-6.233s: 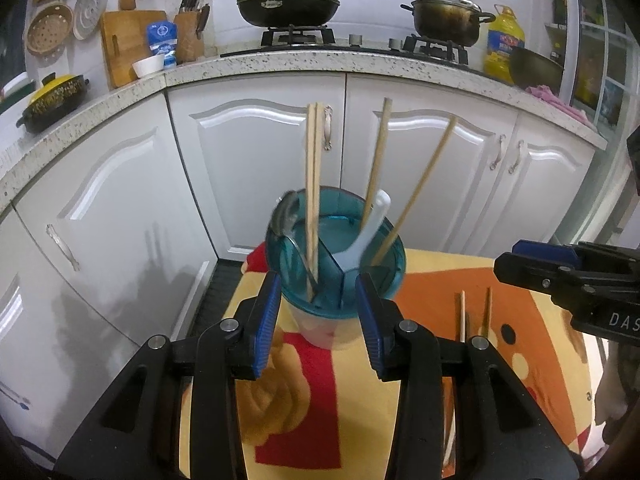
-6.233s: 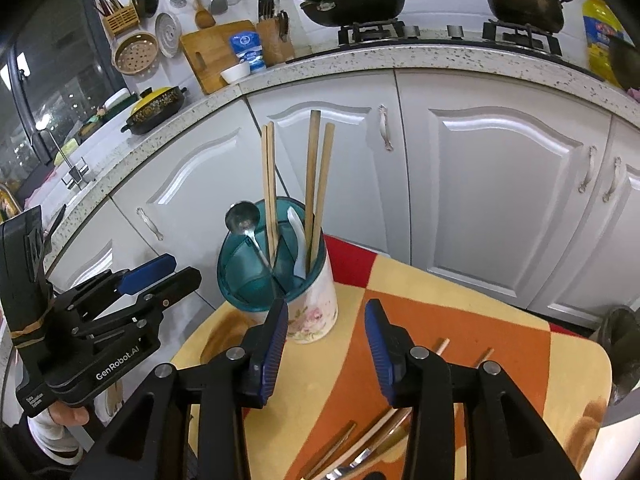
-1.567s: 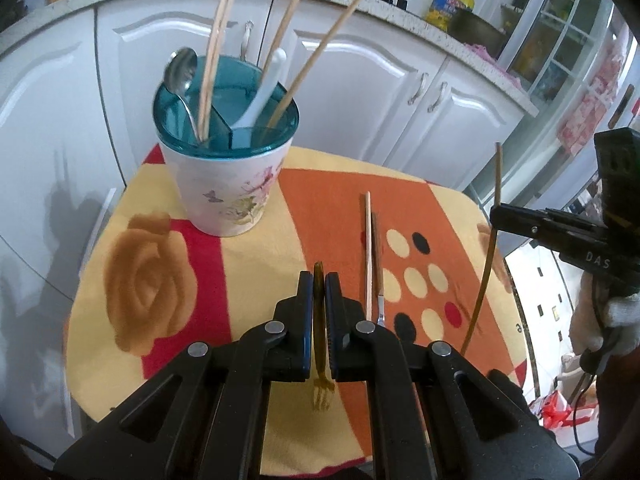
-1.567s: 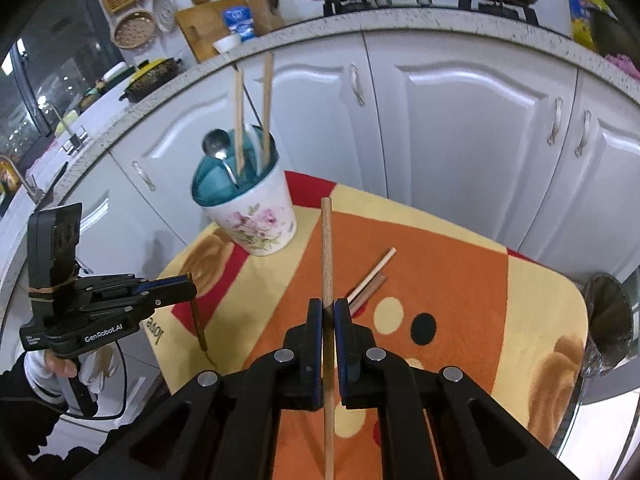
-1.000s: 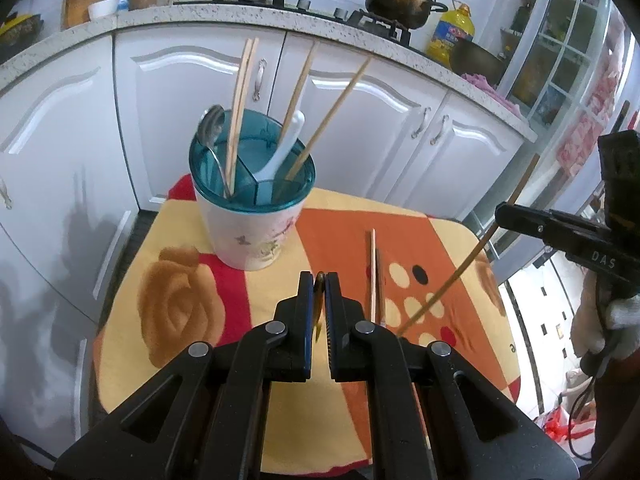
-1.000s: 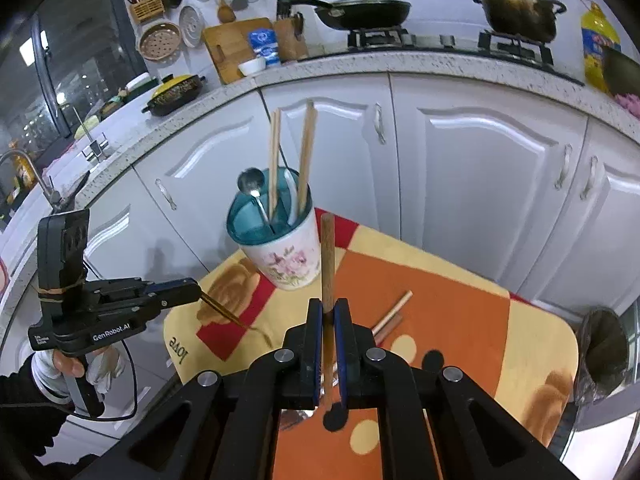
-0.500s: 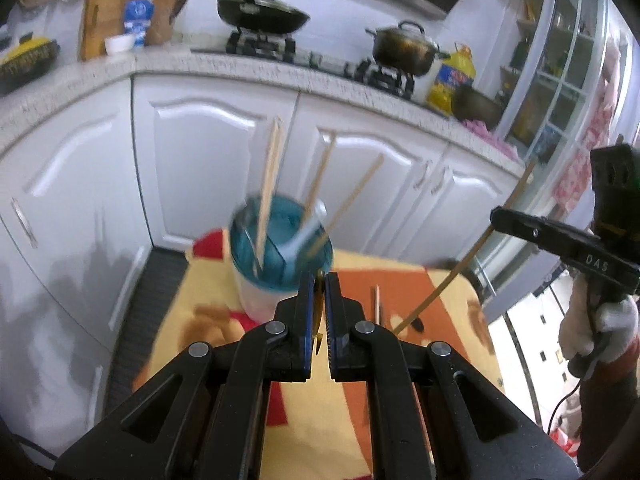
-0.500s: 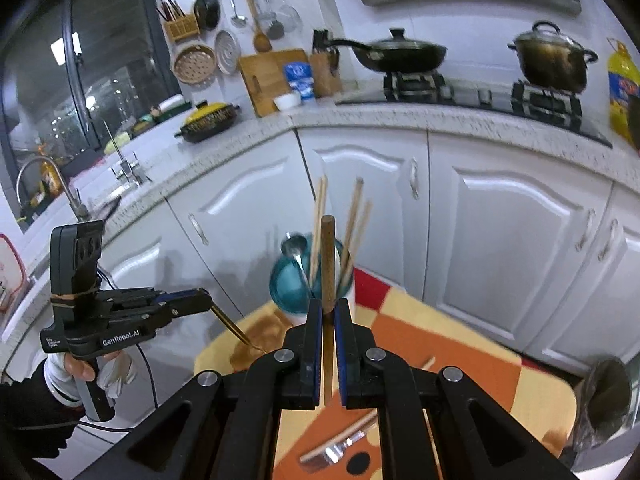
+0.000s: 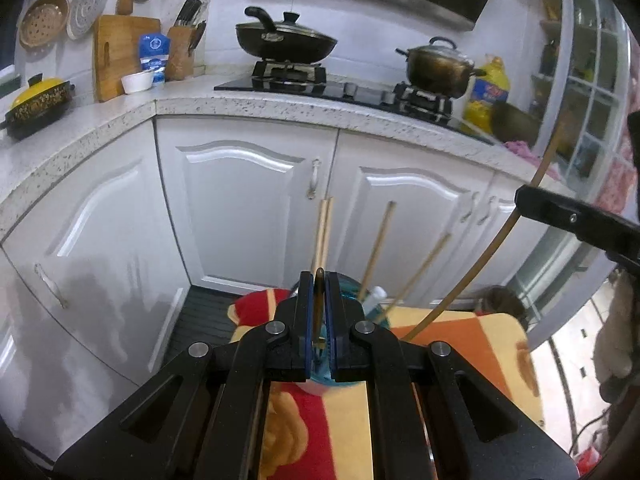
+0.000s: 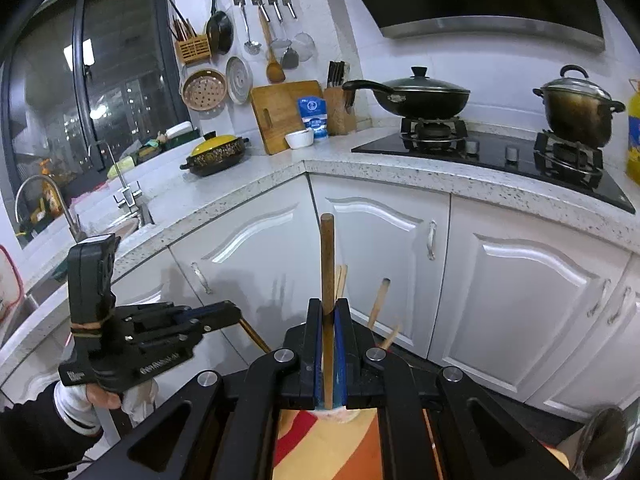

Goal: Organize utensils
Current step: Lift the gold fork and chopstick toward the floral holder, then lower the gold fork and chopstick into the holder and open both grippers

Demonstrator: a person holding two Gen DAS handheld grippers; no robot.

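Utensil holder (image 9: pixel 374 308) on floral tablecloth (image 9: pixel 460 344)

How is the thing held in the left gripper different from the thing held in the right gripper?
The left gripper holds a fork, dark golden metal with tines below the fingers. The right gripper holds a chopstick, plain brown wood. The fork's handle barely clears the fingers; the chopstick stands far above them. Both are clamped upright, near the utensil holder.

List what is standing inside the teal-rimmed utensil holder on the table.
In the utensil holder, wooden chopsticks stick up and a white spoon tip shows. The left gripper covers most of the rim, hiding anything else inside.
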